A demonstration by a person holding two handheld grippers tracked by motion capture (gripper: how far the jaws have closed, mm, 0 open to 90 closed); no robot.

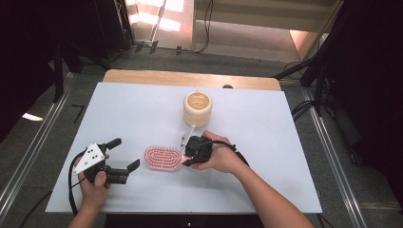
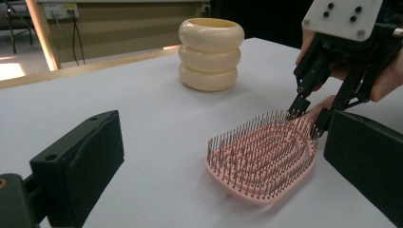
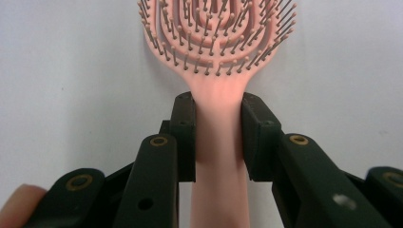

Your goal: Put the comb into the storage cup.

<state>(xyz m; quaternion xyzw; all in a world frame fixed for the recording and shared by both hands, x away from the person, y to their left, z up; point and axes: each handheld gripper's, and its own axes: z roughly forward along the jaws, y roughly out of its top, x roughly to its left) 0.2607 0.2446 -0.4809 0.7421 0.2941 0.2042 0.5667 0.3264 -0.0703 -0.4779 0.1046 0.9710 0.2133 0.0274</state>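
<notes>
Item: pink plastic paddle hairbrush (image 1: 163, 158), bristles up, lower centre of white bench (image 1: 266, 142). Right claw (image 3: 217, 137) pinching its handle. Left claw (image 1: 124, 153) spread, lower left, holding nothing. Cream ribbed ring-stack pot (image 1: 197, 109), centre.

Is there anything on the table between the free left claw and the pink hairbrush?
Nothing visible: bare white table lies between the open left claw and the hairbrush. The cream holder stands farther back.
</notes>
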